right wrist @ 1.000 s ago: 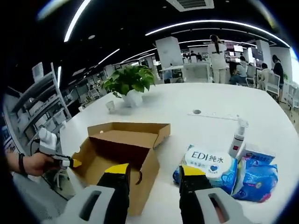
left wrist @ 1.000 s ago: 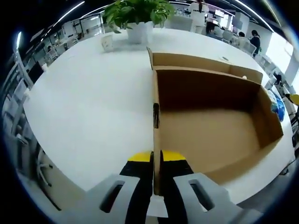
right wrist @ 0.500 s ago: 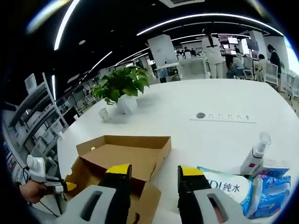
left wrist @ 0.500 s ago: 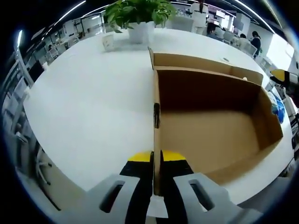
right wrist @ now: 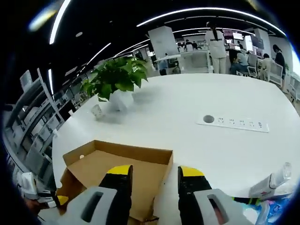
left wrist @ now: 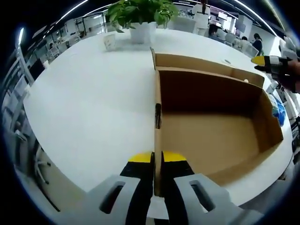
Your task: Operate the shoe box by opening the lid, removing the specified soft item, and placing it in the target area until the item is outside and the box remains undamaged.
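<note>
**Left claw pinching the box wall, right claw hovering spread above the lid**

Left claw [left wrist: 157, 164] is pinching the near side wall of the shoe box [left wrist: 211, 136], its two yellow-tipped jaws pressed together on the thin cardboard edge that rises straight ahead of them. Beyond and to the right of this claw the box interior is lying open and looks bare brown cardboard; no soft item can be seen inside it. The lid [left wrist: 206, 64] is folded back at the far side of the box, ahead of the jaws. To the left of the claw stretches the white bench [left wrist: 84, 103], with a potted plant [left wrist: 138, 16] and a small cup [left wrist: 108, 42] at its far end.

Right claw [right wrist: 154, 173] is hanging with its jaws spread and nothing between them, directly above the opened lid flap [right wrist: 117, 161]. Ahead of it on the bench are the plant and a flush power strip [right wrist: 234, 123]; low to its right, the top of a spray bottle [right wrist: 276, 180] and a corner of blue packaging [right wrist: 269, 211] are showing. Whether that packaging is the soft item cannot be told. This claw also appears at the upper right of the left gripper view [left wrist: 272, 65].

Handling judgement: the cardboard is light but creases easily, so a hold on a wall near a corner, as the left claw has, seems safest. A soft pack would likely be light and yielding, and its film possibly slippery; gripping across its middle should serve best.
</note>
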`<act>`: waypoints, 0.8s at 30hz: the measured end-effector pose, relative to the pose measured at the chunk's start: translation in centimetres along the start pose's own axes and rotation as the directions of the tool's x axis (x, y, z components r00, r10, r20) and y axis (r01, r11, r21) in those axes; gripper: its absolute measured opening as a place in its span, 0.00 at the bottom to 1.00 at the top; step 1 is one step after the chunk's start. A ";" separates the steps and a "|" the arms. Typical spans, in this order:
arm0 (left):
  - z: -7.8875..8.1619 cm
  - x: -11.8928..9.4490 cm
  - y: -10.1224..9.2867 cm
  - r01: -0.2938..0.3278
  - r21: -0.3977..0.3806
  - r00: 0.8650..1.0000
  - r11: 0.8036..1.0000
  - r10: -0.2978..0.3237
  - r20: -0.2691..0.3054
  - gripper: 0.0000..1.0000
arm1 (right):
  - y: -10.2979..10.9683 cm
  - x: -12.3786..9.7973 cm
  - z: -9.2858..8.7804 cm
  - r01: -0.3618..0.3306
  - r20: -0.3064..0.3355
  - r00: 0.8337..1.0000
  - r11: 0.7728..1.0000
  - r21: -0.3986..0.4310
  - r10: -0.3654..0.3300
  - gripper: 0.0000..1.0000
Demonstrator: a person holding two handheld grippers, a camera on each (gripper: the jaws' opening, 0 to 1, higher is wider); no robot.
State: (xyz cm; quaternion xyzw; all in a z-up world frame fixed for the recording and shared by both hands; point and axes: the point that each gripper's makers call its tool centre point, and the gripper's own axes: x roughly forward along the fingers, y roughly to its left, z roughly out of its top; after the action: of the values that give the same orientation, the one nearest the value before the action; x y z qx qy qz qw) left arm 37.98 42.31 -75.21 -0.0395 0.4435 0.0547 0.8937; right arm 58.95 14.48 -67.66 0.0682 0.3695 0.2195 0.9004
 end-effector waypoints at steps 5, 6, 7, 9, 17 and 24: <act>0.0 0.0 0.0 -0.001 0.001 1.000 1.000 0.001 -0.002 0.03 | -0.7 2.2 -0.2 0.025 -0.057 0.998 0.999 -0.031 -0.027 0.32; 0.0 0.0 0.0 -0.001 0.002 1.000 1.000 0.001 -0.001 0.03 | -0.8 2.6 -0.4 0.026 -0.069 0.997 0.999 -0.034 -0.029 0.31; 0.0 0.0 0.0 -0.001 0.002 1.000 1.000 0.001 -0.001 0.03 | -0.8 3.1 -0.7 0.029 -0.078 0.996 0.999 -0.044 -0.032 0.30; 0.0 0.0 0.0 -0.001 0.001 1.000 1.000 0.001 -0.002 0.03 | -0.9 3.8 -1.2 0.034 -0.093 0.995 0.996 -0.082 -0.042 0.26; 0.0 0.0 0.1 -0.003 0.006 1.000 1.000 0.003 0.000 0.03 | -2.4 6.1 -3.1 0.093 -0.177 0.978 0.990 -0.103 -0.110 0.13; 0.0 0.0 0.0 -0.004 0.013 1.000 1.000 0.004 -0.001 0.03 | -2.9 6.6 -4.0 0.113 -0.215 0.969 0.993 -0.046 -0.120 0.06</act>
State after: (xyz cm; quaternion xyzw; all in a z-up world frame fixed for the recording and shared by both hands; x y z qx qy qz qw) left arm 38.04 42.34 -75.23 -0.0327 0.4442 0.0537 0.8937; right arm 61.32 14.65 -75.55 0.0072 0.4652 0.1785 0.8670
